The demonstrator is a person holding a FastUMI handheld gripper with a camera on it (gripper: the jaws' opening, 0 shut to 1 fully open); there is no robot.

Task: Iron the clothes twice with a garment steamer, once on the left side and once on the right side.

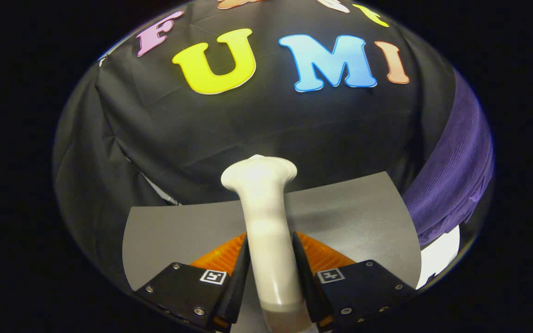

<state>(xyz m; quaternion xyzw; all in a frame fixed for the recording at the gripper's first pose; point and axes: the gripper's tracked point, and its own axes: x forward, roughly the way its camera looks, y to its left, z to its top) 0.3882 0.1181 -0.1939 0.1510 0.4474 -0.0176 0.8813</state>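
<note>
One claw (271, 273) clamped on one white plastic garment steamer (266, 217).
Its long axis runs straight ahead beyond the fingers, head forward; one purple ribbed garment (456, 171), seemingly hanging, right.

the steamer (266, 217) stands up between the two fingers of the hand-held gripper (271, 273), which press on its handle from either side. its head lies beyond the fingertips, ahead of the booth's cloth wall (257, 125). under and behind the steamer lies the bench (354, 217), reaching back to the foot of the wall. right of the bench, beside the wall, hangs the garment (456, 171), well apart from the steamer's head.
</note>
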